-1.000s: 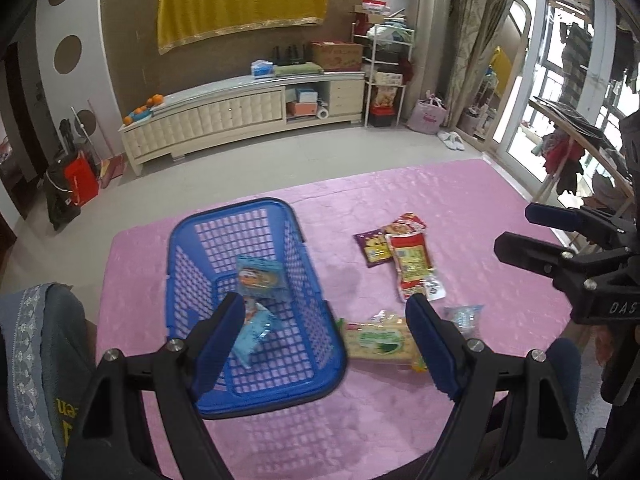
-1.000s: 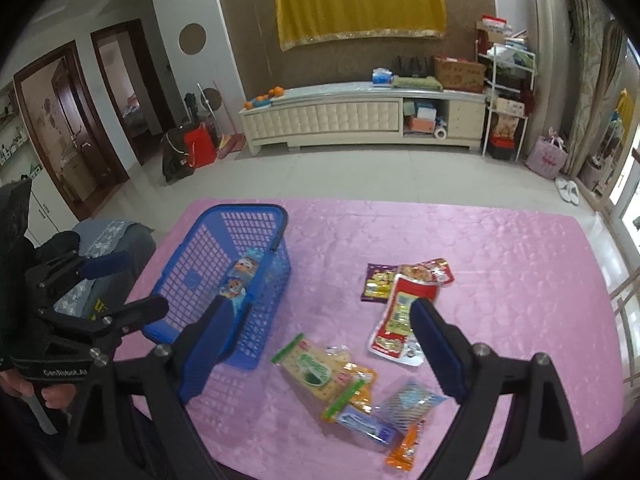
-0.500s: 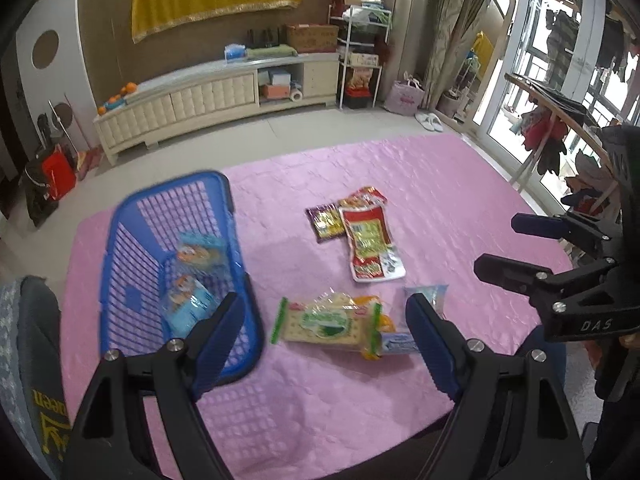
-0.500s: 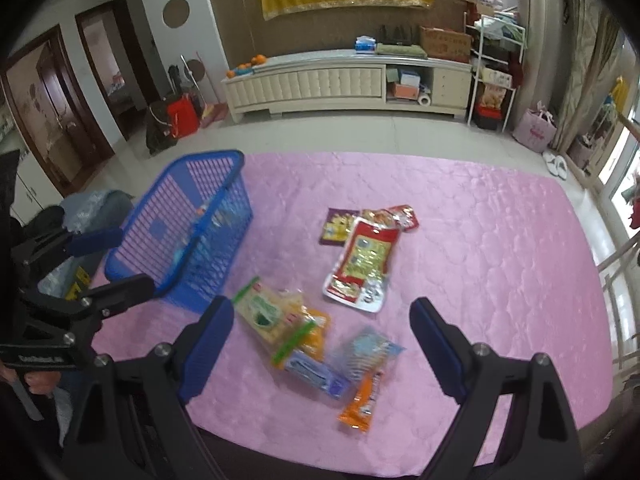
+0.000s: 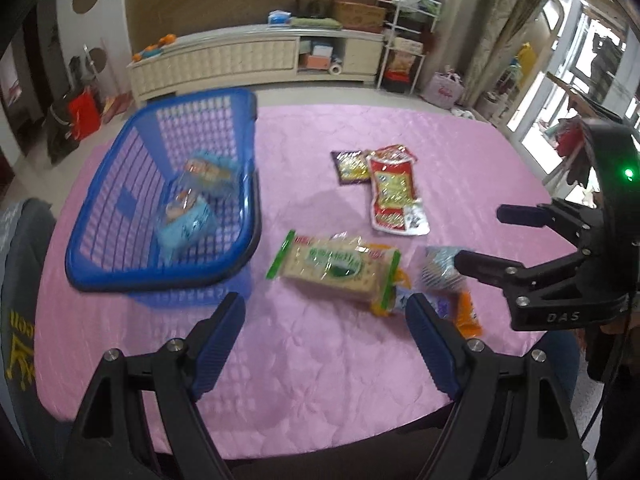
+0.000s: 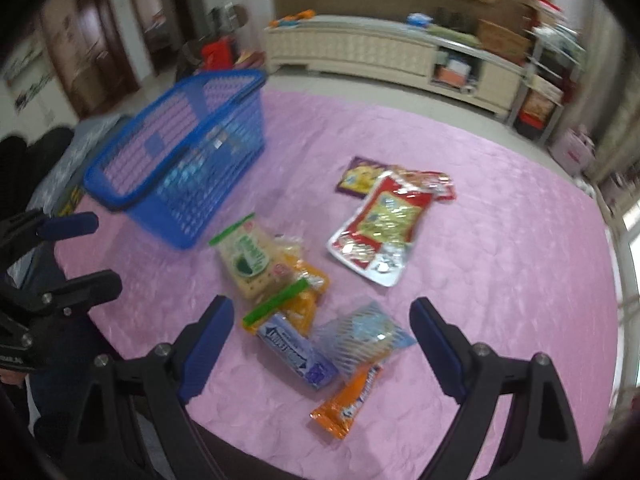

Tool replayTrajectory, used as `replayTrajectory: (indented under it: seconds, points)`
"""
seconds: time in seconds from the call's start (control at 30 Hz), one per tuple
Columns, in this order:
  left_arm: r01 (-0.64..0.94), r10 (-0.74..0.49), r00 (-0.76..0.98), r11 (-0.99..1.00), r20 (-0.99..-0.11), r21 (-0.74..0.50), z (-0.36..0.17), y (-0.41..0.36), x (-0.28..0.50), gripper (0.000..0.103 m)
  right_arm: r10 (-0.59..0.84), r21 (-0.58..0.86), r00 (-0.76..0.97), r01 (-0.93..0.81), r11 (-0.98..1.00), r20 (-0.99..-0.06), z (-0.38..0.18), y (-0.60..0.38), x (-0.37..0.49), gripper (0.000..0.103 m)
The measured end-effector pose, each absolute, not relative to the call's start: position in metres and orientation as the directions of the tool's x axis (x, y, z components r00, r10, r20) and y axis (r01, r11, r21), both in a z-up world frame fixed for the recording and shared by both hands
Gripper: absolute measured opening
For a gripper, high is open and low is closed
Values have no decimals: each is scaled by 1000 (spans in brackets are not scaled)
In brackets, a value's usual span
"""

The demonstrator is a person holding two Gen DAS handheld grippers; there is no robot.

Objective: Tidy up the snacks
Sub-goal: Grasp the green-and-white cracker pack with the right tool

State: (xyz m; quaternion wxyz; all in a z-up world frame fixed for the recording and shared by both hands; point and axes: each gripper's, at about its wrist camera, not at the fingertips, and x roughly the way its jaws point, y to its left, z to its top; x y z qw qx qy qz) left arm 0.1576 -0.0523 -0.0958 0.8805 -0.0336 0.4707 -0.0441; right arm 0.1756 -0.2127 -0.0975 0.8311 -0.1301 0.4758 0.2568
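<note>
Both tools gape empty: left tool over the cracker pack, right tool over the striped packet.

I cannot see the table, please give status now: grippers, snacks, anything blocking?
Left gripper open, empty. Right gripper open, empty. Two packets in blue basket; others loose on pink cloth. Nothing blocking.

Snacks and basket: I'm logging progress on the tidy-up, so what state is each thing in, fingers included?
blue basket: upright on the pink cloth, two light-blue packets inside.
green cracker pack: flat on the cloth, outside the basket.
red pouch: flat, outside.
purple packet: flat, partly under the red pouch.
orange stick pack: flat, outside.
left gripper: fingers open, empty.
right gripper: fingers open, empty.
</note>
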Motion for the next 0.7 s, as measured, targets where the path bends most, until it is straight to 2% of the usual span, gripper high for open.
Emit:
replayTrajectory:
  seconds: [0.27, 0.4, 0.63, 0.7]
  points:
    - [-14, -62, 511, 997, -857, -80, -133, -37, 147, 81, 301, -19, 301, -735, 678, -905, -134, -159, 183, 92]
    - [-32, -80, 486, 994, -870, -109, -154, -29, 144, 81, 227, -126, 312, -800, 586, -923, -157, -131, 186, 92]
    - [-73, -119, 471, 982, -874, -173, -177, -13, 147, 81, 170, -127, 249, -844, 521, -954, -183, -106, 201, 91]
    - [-80, -121, 463, 981, -878, -177, -181, -11, 148, 81, 142, -132, 234, -852, 507, -962, -191, -100, 202, 80]
